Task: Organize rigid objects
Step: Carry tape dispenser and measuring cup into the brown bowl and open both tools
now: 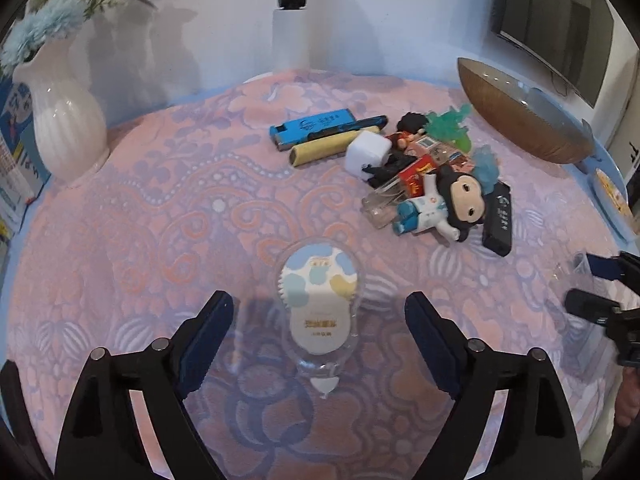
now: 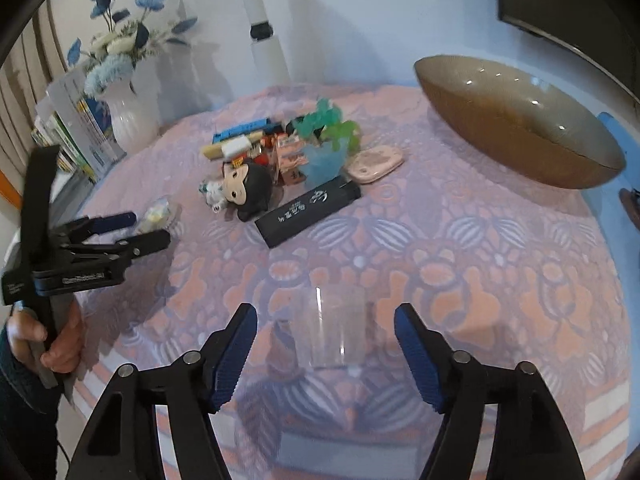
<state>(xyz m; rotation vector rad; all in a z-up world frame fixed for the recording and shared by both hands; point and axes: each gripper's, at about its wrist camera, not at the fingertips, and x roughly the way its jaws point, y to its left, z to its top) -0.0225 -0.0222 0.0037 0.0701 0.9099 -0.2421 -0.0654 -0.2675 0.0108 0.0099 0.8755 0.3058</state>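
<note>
A correction tape [image 1: 318, 308] in a clear case, with blue and yellow patches, lies flat on the pink patterned tablecloth [image 1: 140, 240]. My left gripper [image 1: 320, 304] stands open around it, with a gap between each pad and the case. In the right wrist view a small clear plastic box [image 2: 332, 328] lies on the cloth between the fingers of my right gripper [image 2: 326, 314], which is open and not touching it. A pile of small objects sits further back: a dark-haired doll [image 1: 448, 204], a black bar [image 2: 308, 210], a blue box [image 1: 310, 126] and a white cube [image 1: 366, 152].
A large brown oval bowl [image 2: 516, 124] stands at the back right of the table. At the back left, a white vase [image 1: 64, 120] with blue flowers stands beside some books [image 2: 76, 140]. A hand [image 2: 60, 340] holds the left gripper's handle. A white post [image 1: 290, 32] stands behind the table.
</note>
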